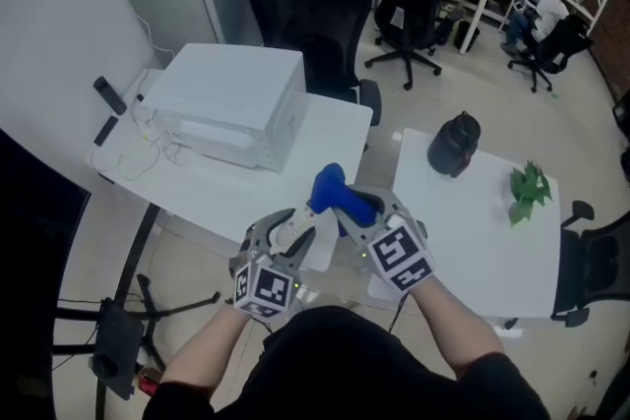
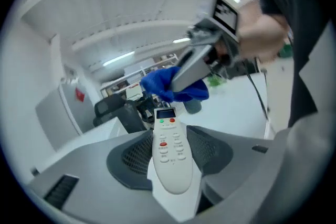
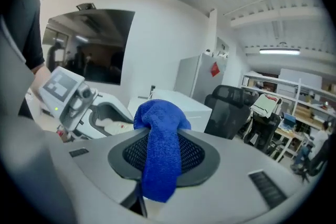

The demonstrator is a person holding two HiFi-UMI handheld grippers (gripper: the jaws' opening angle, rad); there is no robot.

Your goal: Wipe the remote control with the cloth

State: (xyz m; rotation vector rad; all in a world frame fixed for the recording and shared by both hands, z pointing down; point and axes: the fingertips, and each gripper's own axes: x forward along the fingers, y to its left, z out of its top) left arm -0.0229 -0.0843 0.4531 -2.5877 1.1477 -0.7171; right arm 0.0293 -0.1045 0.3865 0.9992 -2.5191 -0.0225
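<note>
A white remote control [image 2: 169, 147] with red and green buttons sits lengthwise between the jaws of my left gripper [image 2: 171, 161], which is shut on it. In the head view the remote [image 1: 295, 231] is held in the air near my body, above the gap between two white tables. My right gripper [image 3: 163, 159] is shut on a blue cloth [image 3: 160, 147] that drapes over its jaws. The cloth [image 1: 337, 193] hangs just beyond the remote's far end, close to it; I cannot tell if they touch. The left gripper view shows the cloth [image 2: 169, 85] just past the remote's display end.
The left white table [image 1: 325, 162] carries a white box-like machine [image 1: 231, 98] with cables and two dark remotes [image 1: 108, 96]. The right table [image 1: 472, 221] holds a black jug [image 1: 454, 145] and a green plant [image 1: 530, 184]. Black office chairs [image 1: 315, 5] stand behind.
</note>
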